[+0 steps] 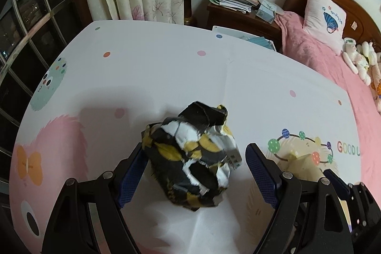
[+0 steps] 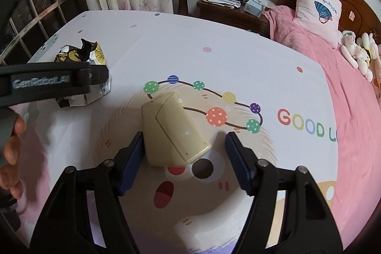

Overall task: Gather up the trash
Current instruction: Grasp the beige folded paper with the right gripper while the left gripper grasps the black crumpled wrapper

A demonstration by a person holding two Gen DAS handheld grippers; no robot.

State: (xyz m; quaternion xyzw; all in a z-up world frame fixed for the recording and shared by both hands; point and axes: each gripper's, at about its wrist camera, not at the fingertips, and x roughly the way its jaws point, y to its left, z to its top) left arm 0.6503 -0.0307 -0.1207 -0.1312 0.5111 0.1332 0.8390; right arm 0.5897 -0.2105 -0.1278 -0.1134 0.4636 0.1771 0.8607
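Two tongs agape, left point(image 1: 194, 156) straddling crumpled black-yellow wrapper point(image 1: 190, 158), right point(image 2: 184, 142) straddling cream box point(image 2: 172, 129)

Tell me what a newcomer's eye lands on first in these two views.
First, the crumpled black-and-yellow wrapper lying on the cartoon-printed sheet, between the open fingers of the left claw. Next, the cream box on the same sheet, between the fingers of the right claw, with the pink bed at the right.

Left gripper point(image 1: 194, 158) pointing steeply down, jaws standing wide. Right gripper point(image 2: 184, 146) angling down likewise, jaws gaping, left pad point(image 2: 133, 158) touching, right pad clear. Person's hand point(image 2: 12, 149) gripping left handle.
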